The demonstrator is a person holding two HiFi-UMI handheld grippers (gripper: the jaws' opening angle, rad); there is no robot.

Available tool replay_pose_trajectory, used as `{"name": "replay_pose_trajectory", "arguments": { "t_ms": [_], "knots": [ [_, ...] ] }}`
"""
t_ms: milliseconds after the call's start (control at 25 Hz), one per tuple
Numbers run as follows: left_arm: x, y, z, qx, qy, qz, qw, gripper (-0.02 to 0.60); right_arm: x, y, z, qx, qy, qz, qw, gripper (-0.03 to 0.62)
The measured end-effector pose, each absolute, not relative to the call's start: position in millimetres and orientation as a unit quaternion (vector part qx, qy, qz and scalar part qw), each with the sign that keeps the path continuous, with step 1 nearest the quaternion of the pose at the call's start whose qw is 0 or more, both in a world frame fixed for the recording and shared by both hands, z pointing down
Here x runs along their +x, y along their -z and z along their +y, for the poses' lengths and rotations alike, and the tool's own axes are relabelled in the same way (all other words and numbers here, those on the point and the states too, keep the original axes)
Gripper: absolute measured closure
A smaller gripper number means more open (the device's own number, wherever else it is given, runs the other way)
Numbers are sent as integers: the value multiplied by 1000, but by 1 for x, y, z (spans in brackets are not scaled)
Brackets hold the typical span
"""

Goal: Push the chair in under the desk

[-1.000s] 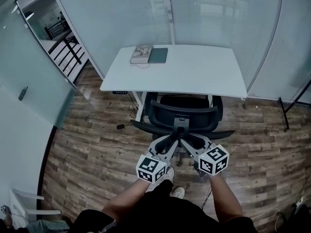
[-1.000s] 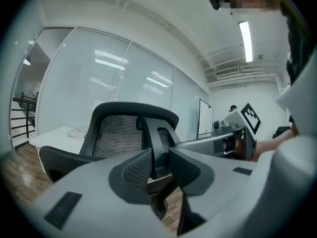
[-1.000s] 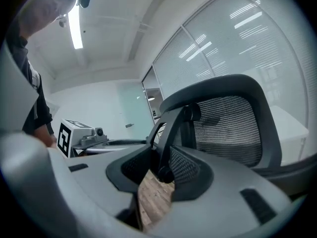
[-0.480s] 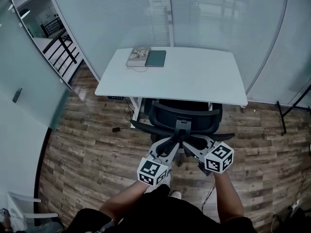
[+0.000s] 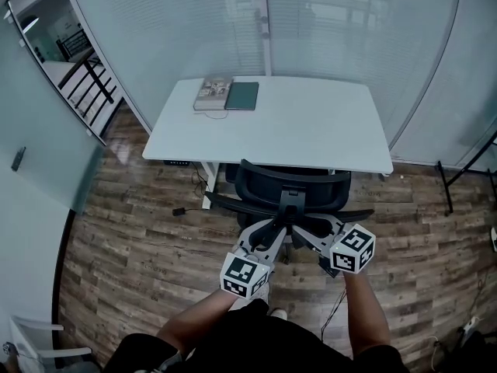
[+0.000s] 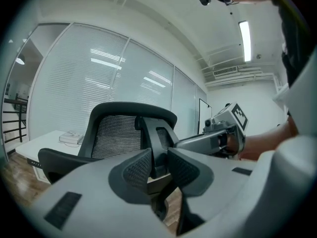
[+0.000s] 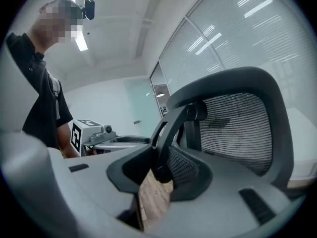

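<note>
The black mesh-back office chair [image 5: 291, 186] stands at the near edge of the white desk [image 5: 311, 127], its seat mostly hidden under the top. My left gripper [image 5: 279, 224] and right gripper [image 5: 303, 227] meet at the chair's rear back support [image 5: 290, 206]. In the left gripper view the jaws [image 6: 157, 165] are closing, pads pressed on both sides of the support spine [image 6: 157, 140]. In the right gripper view the jaws [image 7: 161, 170] are also closing on that same support [image 7: 171, 128], just below the mesh backrest [image 7: 237, 128].
A book [image 5: 213, 93] and a dark green notebook [image 5: 242, 95] lie at the desk's far left corner. Glass partitions [image 5: 349, 37] stand behind the desk. A cable [image 5: 178, 210] lies on the wood floor at the left; a black stand [image 5: 457, 183] is at the right.
The chair has rolled forward, further under the desk, with both grippers following on its back support. The person has stepped closer.
</note>
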State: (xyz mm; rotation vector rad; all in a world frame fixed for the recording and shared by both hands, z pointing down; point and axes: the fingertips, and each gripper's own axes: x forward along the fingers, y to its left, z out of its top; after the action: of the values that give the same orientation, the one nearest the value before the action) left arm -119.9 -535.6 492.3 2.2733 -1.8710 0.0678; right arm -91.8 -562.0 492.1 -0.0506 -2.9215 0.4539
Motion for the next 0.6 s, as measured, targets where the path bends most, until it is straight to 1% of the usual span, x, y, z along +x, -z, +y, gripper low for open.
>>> {"name": "replay_pose_trajectory", "arguments": {
  "t_ms": [280,600],
  "knots": [
    [-121,-490,-535,772,-7,-629,92,471,-92,-488,-561,-19,-151,-984,88,487],
    [-121,-491,-537,788,-20,-608,96,465,-91,-488,-563,-4,-150,-986,73,477]
  ]
}}
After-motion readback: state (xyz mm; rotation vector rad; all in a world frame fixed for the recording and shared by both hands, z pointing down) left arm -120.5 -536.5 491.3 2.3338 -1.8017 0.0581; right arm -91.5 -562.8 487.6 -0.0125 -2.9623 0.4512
